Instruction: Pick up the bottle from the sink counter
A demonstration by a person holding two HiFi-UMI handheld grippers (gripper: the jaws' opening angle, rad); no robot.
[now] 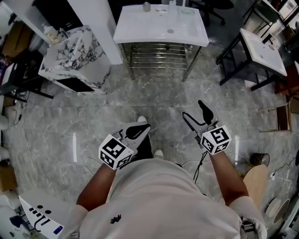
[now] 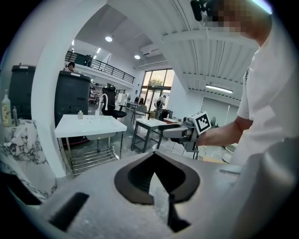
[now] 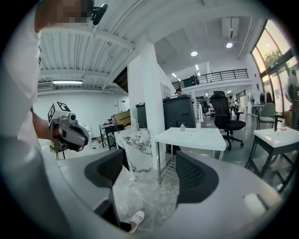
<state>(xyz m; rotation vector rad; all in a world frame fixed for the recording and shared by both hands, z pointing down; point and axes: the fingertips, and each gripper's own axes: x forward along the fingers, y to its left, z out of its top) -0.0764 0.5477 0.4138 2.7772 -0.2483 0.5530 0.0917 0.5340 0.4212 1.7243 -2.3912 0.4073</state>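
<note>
The job has not really begun: nothing is picked up yet. The small pale bottle (image 1: 146, 6) stands on the white sink counter (image 1: 187, 32), at its far left corner, and nothing touches it. To the left of the sink counter sits a black-and-white marbled cabinet (image 1: 74, 51); it has no part in the job. Both grippers hang over the grey stone floor (image 1: 154, 93) on the near side of the sink counter, well apart from it. So the whole trip to the bottle is left to do, then the grab, then the lift. The left gripper (image 1: 142, 129) is in front of the sink counter's left half. Its dark fingers (image 2: 135, 175) are clenched tip to tip. They grasp nothing; only a bit of floor shows through the hollow between them. The right gripper (image 1: 192, 111) is in front of the sink counter's right half. Its two dark fingers (image 3: 198, 177) stand wide apart, released. Nothing is between them either: through the gap you see only floor, the person's white shoe (image 3: 137, 217) and the sink counter far off. My guess is that this wide-open right gripper is the one made ready for the bottle, but it has to get much nearer to the sink counter first.
</note>
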